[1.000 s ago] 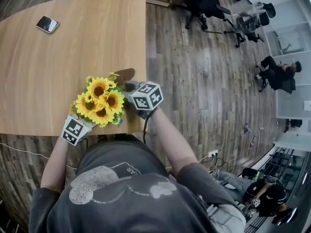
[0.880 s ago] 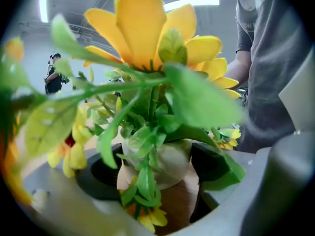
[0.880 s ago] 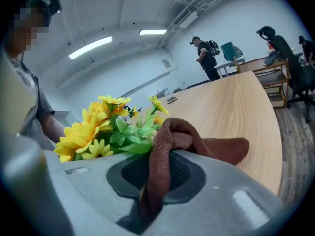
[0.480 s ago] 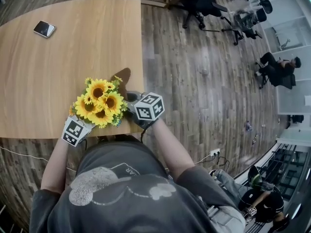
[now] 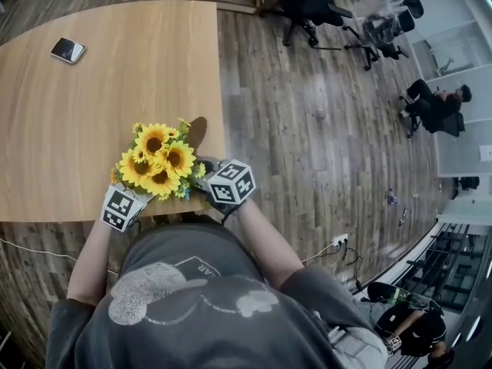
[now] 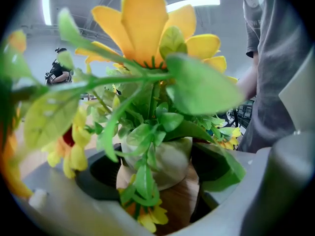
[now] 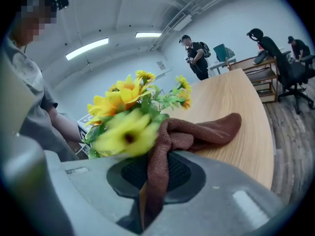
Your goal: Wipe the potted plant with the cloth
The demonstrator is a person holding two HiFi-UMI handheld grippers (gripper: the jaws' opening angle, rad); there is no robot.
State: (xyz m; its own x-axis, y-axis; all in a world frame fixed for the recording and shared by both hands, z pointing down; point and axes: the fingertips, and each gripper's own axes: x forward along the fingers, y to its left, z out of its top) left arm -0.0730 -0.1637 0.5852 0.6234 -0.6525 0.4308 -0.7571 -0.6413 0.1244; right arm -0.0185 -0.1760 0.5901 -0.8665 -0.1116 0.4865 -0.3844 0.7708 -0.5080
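A potted plant (image 5: 157,160) with yellow sunflowers stands near the front right corner of the wooden table (image 5: 69,121). My left gripper (image 5: 132,195) reaches in under the blooms from the left. In the left gripper view its jaws (image 6: 157,181) sit shut on the white pot (image 6: 165,161), one dark pad on each side. My right gripper (image 5: 207,169) is at the plant's right side, shut on a brown cloth (image 7: 197,132). The cloth's free end lies on the tabletop beside the flowers (image 7: 128,100). A bit of cloth (image 5: 197,129) shows behind the blooms.
A phone (image 5: 68,50) lies at the table's far left. The table's right edge runs close past the plant, with wood floor beyond. Office chairs (image 5: 307,6) and seated people (image 5: 434,106) are at the far right. A person (image 7: 197,55) stands beyond the table.
My right gripper has drawn back along the plant's right side toward the near table edge, pulling the cloth with it. The left gripper and the pot have stayed put.
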